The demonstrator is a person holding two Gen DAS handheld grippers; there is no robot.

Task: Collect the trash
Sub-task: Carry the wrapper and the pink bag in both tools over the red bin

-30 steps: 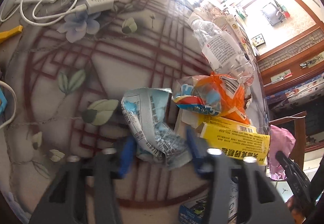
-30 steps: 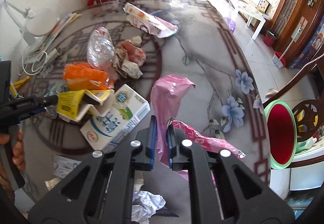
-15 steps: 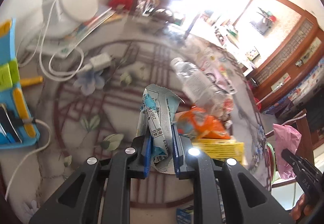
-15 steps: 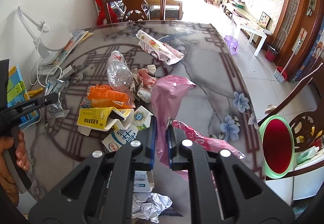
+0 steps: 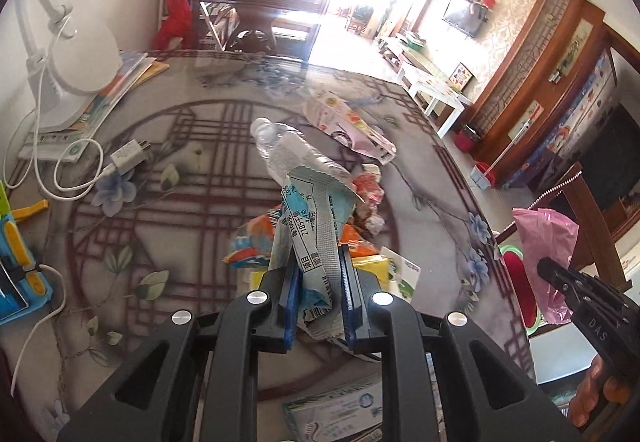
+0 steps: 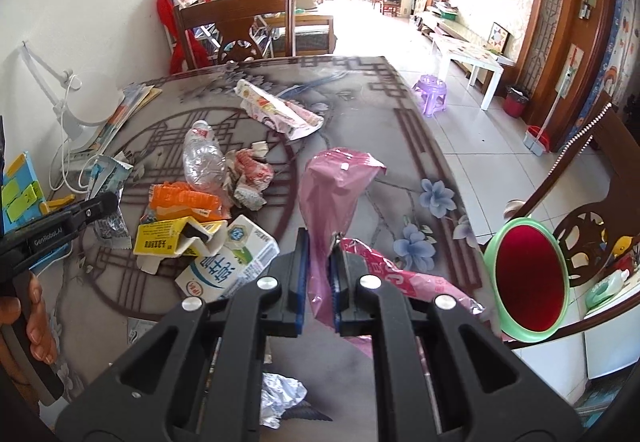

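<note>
Trash wrapper lifted clear of the table, ready for the bag.

Crumpled silver-and-blue foil wrapper, a second ago flat on the patterned glass table between parted jaws, now hangs clenched in the left gripper, which has just been closing on it. Right gripper stays clamped on the thin pink plastic bag, held up beside it.

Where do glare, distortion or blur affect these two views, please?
Left wrist view: the doorway behind the chair is blown out; straight lines bow, edges vignette. Right wrist view: the far room is overexposed; the table stays sharp.
</note>
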